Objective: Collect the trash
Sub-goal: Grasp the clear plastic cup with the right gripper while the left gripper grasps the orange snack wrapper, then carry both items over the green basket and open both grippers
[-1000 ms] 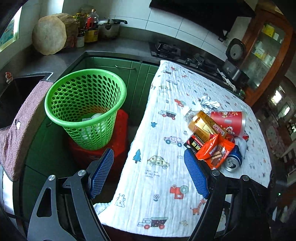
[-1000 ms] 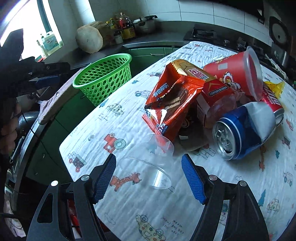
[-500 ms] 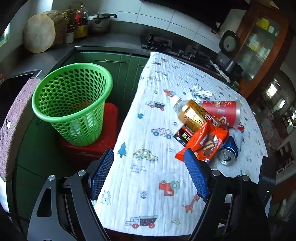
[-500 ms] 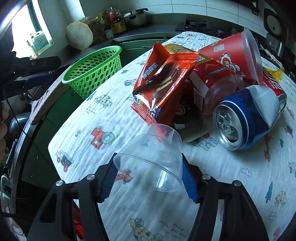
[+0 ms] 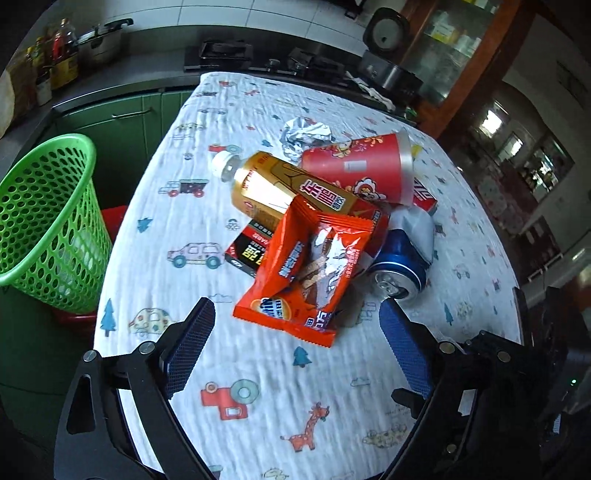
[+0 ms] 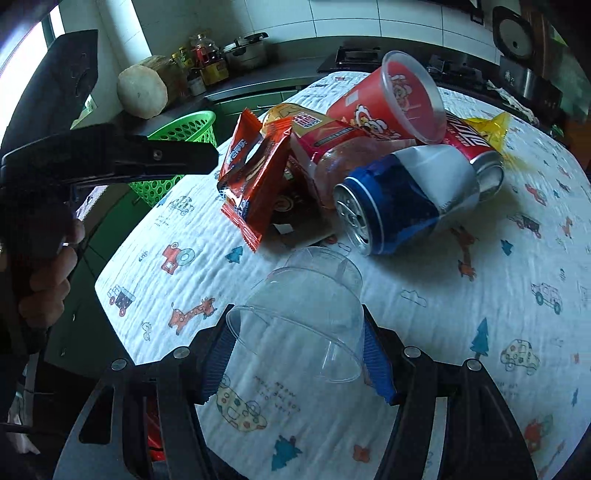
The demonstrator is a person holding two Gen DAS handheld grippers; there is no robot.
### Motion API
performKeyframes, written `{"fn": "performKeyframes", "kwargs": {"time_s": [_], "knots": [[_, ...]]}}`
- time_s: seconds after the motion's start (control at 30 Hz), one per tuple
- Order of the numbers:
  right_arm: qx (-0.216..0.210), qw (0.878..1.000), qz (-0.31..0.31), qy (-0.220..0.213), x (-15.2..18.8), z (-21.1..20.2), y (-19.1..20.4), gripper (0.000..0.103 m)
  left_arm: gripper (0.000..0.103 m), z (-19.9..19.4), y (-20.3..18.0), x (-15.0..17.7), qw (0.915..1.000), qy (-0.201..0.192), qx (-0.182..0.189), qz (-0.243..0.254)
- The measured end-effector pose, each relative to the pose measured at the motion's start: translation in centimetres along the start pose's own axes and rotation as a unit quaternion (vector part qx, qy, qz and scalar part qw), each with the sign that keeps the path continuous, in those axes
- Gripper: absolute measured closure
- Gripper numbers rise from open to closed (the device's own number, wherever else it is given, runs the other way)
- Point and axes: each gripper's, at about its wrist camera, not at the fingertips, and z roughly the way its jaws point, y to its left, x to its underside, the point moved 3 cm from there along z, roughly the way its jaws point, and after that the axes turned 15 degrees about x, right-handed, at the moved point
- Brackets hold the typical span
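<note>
My right gripper [image 6: 297,356] pinches the thin clear cup [image 6: 301,314]; squeezing harder could crush it. My left gripper [image 5: 295,354] gapes empty.

Dim daylight, window glare, fisheye warping

Kitchen, daylit. Far wall: white tiles [image 5: 236,11]. Dark worktop [image 5: 122,79] below it, over green cabinet doors [image 5: 125,122]. On the worktop: steel pot [image 5: 101,40], bottles [image 5: 61,55], gas hob [image 5: 221,55], round wooden block [image 6: 142,92]. Wooden glass-fronted cabinet [image 5: 465,51], far right. Bright window [image 6: 22,55], left. Near counter covered by white cloth printed with cars and trees [image 5: 266,398].
</note>
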Motion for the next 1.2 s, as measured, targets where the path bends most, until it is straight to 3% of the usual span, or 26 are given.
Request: {"fn": "performKeyframes", "kwargs": {"time_s": [0.17, 0.47, 0.73, 0.9, 1.2], "knots": [[0.01, 1.0, 0.005, -0.004, 0.6, -0.8, -1.0, 0.042, 0.013, 2.8, 0.3, -0.3, 0.9997, 0.024, -0.006, 0.002], [0.014, 1.0, 0.013, -0.009, 0.7, -1.6, -1.7, 0.041, 0.015, 4.6, 1.2, -0.5, 0.9994, 0.03, -0.019, 0.001], [0.009, 1.0, 0.009, -0.013, 0.3, -1.9, -1.7, 0.041, 0.034, 5.4, 1.4, -0.6, 0.9993, 0.033, -0.018, 0.002], [0.004, 1.0, 0.003, -0.02, -0.2, -2.2, -1.5, 0.041, 0.052, 4.3, 1.3, -0.6, 0.9998, 0.02, -0.007, 0.004], [-0.013, 0.999, -0.018, -0.032, -1.0, -2.6, -0.2, 0.041, 0.058, 1.7, 1.4, -0.5, 1.0, -0.007, -0.006, 0.004]]}}
